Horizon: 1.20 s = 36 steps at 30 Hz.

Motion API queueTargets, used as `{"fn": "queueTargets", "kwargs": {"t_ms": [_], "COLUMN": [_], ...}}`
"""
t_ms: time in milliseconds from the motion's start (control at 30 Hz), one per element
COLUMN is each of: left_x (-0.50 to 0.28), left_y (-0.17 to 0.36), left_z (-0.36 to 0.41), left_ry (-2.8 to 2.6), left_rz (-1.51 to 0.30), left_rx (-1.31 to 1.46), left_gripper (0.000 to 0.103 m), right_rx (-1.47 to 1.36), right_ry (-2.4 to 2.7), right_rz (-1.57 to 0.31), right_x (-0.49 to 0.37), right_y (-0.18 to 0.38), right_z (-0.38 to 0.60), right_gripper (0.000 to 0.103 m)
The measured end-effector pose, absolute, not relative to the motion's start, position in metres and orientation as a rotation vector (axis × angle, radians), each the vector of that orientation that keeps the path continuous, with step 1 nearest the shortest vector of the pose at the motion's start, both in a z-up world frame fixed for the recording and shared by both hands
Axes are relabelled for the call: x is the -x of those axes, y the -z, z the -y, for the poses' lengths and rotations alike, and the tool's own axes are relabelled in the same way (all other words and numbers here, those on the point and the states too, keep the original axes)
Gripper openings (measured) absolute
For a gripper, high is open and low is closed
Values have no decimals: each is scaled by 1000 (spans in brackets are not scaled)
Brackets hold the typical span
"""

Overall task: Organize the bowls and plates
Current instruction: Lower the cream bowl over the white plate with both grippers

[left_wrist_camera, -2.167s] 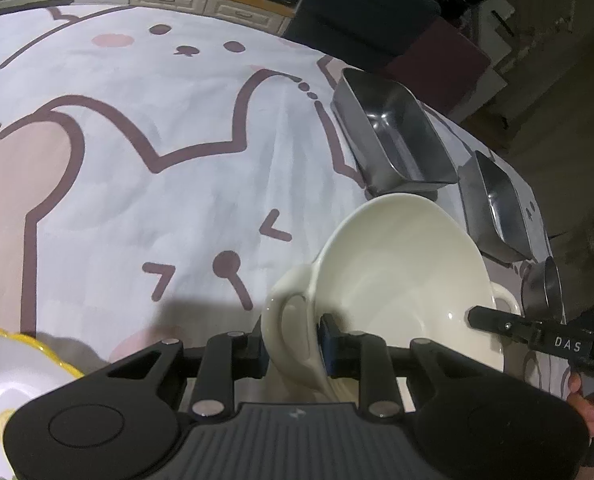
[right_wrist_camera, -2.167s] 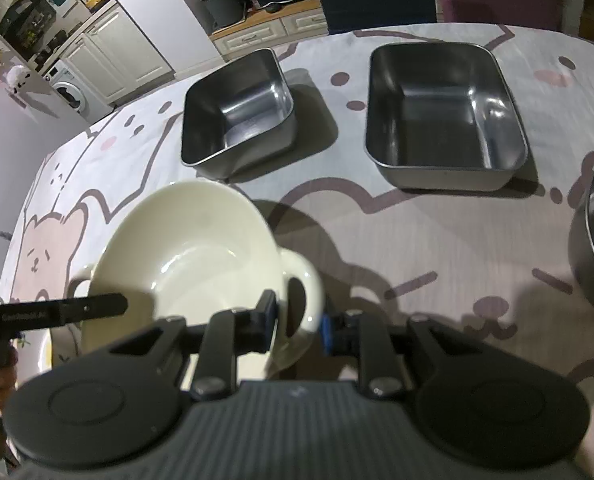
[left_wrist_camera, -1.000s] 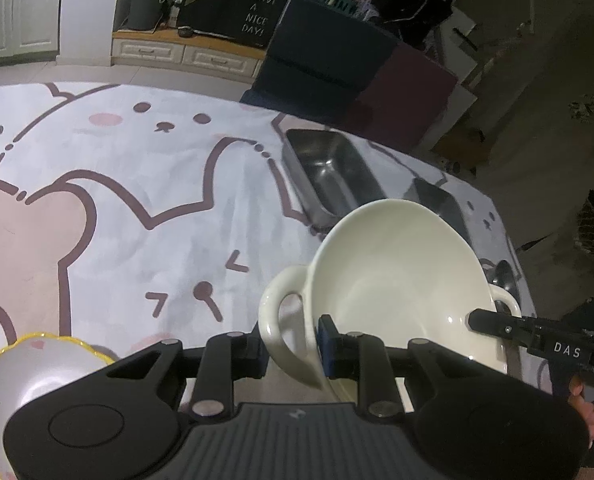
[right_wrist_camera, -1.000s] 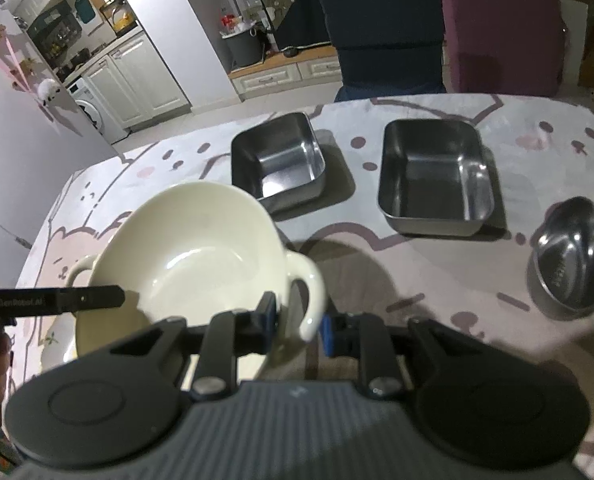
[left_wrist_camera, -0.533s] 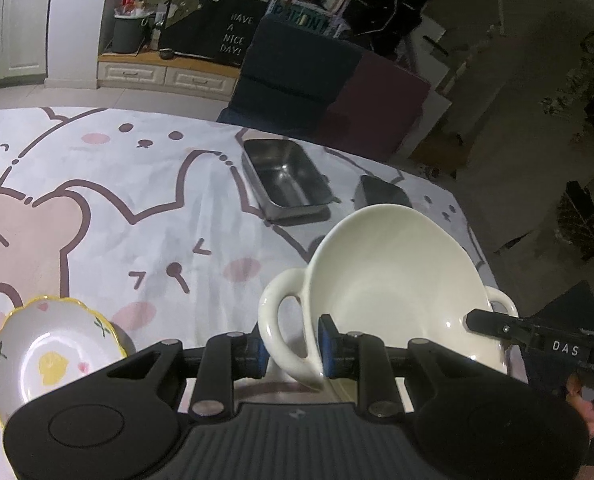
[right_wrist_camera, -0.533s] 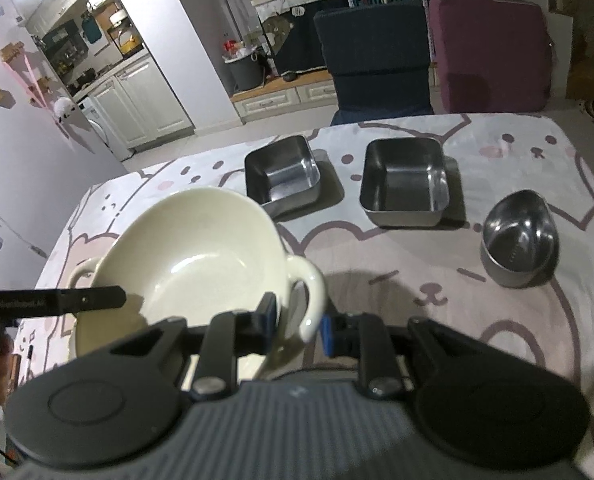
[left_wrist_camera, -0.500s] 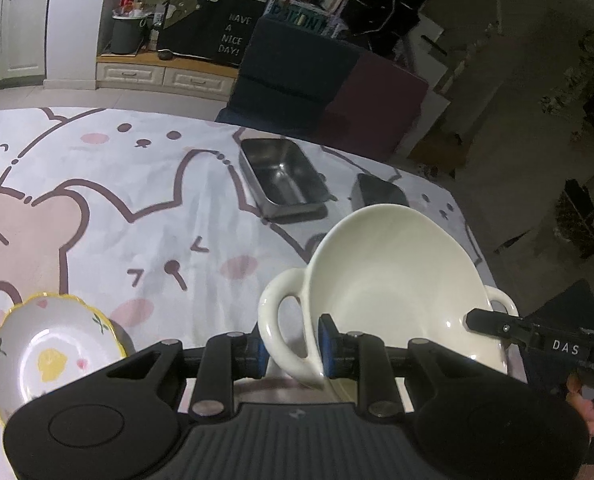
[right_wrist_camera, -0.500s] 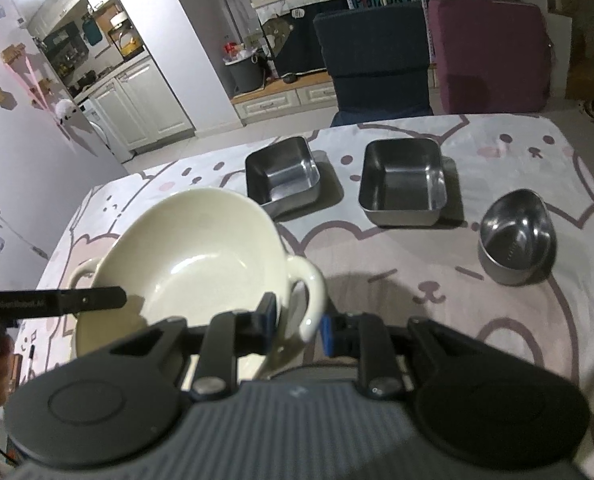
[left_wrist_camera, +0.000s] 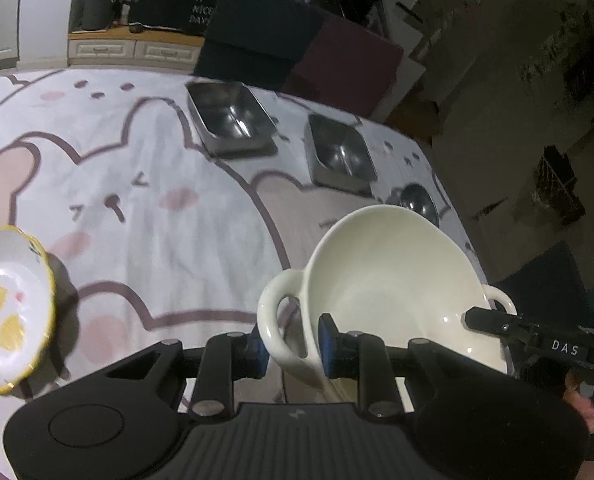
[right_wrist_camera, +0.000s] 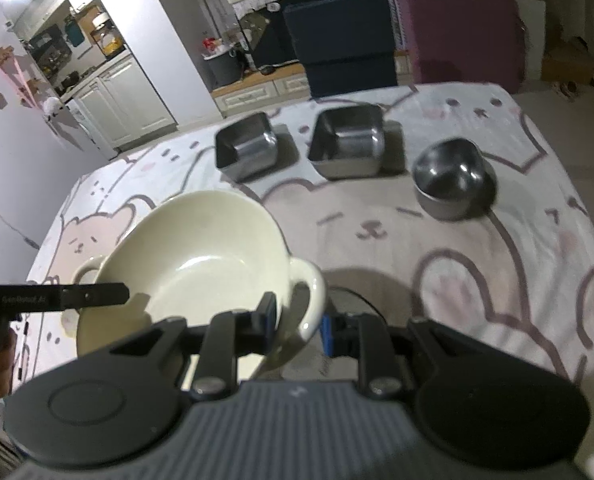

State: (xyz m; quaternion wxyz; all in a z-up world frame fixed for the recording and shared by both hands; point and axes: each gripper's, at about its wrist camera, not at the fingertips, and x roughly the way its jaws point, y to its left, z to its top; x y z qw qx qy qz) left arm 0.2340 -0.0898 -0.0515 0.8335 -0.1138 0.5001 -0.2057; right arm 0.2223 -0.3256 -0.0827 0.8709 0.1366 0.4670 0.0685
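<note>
A large cream two-handled bowl (left_wrist_camera: 393, 280) (right_wrist_camera: 201, 256) hangs in the air above the table, carried by both grippers. My left gripper (left_wrist_camera: 291, 346) is shut on its left loop handle (left_wrist_camera: 275, 320). My right gripper (right_wrist_camera: 297, 320) is shut on its right loop handle (right_wrist_camera: 311, 300). Each view shows the other gripper's black finger reaching in at the far handle. A white plate with a yellow rim and lemon print (left_wrist_camera: 9, 308) lies on the cloth at the left. A round steel bowl (right_wrist_camera: 453, 178) (left_wrist_camera: 417, 202) sits at the right.
Two rectangular steel trays (right_wrist_camera: 247, 146) (right_wrist_camera: 349, 140) stand side by side at the far edge of the bear-print tablecloth (right_wrist_camera: 477, 264). A navy chair (right_wrist_camera: 341, 36) and a maroon chair (right_wrist_camera: 461, 28) stand behind the table. A person's hands hold the gripper grips at the frame edges.
Both grippers, with the bowl between them, have pulled back from the steel trays and risen a little. More of the table now shows, including the round steel bowl and the lemon plate.
</note>
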Motion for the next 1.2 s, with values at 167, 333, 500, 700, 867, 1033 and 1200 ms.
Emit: {"fn": "queueTargets", "kwargs": {"t_ms": [167,333,500,700,867,1033,1200], "left_x": [-225,-221,-219,-220,-219,-220,-220], "left_y": [67,83,96,109,115,118,122], "left_z": [105,113,119,127,131,131,133], "left_ry": [445,433,422,415,404,397,395], "left_rz": [-1090,-1123,-1147,-1172,-1175,-1182,-1188], "left_rx": [213,202,194,188,160,159,153], "left_gripper": [27,27,27,27,28,28,29], "right_rx": [-284,-298,-290,-283,-287,-283,-286], "right_ry": [-127,-123,-133,-134,-132,-138,-135], "right_rz": [-1003,-1049,-1088,-1121,-1144,-1157,-1180], "right_x": [-207,-201,-201,-200,-200,-199,-204], "right_y": [94,111,123,132,139,141,145], "right_z": [339,347,350,355,355,354,354], "right_gripper": [27,27,27,27,28,28,28]}}
